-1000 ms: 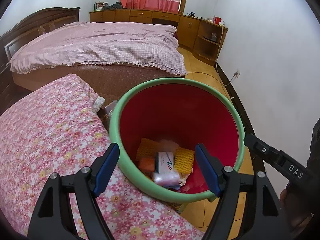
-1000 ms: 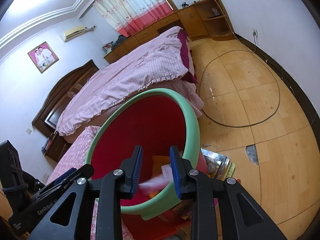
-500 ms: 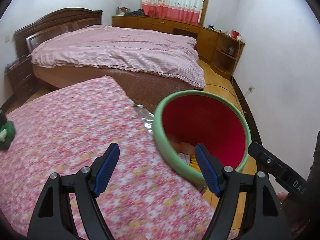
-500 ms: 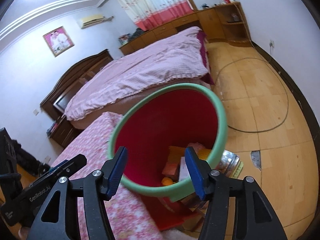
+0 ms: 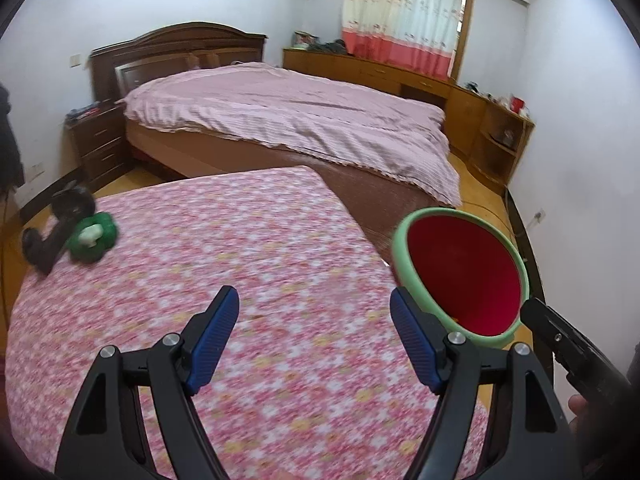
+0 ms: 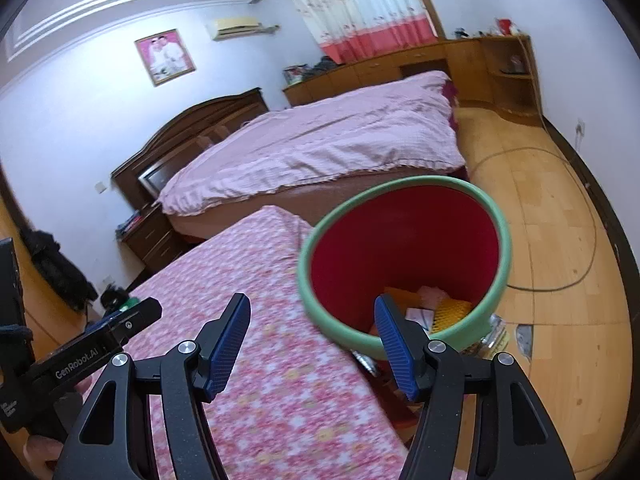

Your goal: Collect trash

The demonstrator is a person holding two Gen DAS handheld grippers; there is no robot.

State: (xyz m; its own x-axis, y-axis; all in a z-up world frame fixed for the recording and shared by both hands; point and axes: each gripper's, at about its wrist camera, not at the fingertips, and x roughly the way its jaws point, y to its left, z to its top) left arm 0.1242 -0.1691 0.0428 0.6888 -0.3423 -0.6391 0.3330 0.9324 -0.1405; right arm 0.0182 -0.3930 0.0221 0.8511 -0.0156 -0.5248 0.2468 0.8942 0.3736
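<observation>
The trash bin [image 5: 400,240], red inside with a green rim, stands beside the floral-covered table [image 5: 240,240]. Looking into the bin [image 6: 400,232] from the right wrist view, I see yellow mesh wrappers [image 6: 452,310] and a white packet [image 6: 420,314] at its bottom. My left gripper [image 5: 312,296] hangs open over the tablecloth with nothing between its fingers. Over the table edge near the bin, my right gripper [image 6: 311,301] has its jaws opening, with nothing between them. A green crumpled item [image 5: 94,236] lies at the table's far left against a dark object [image 5: 60,224].
A bed with a pink cover [image 5: 300,120] stands behind the table, with wooden cabinets [image 5: 492,132] along the far wall. Shiny wrappers [image 6: 496,328] lie on the wooden floor by the bin, and a cable [image 6: 560,284] loops across it.
Both grippers have pulled back and up from the bin, and the left one has swung left over the table. The right jaws have spread, and the pale packet between them is gone.
</observation>
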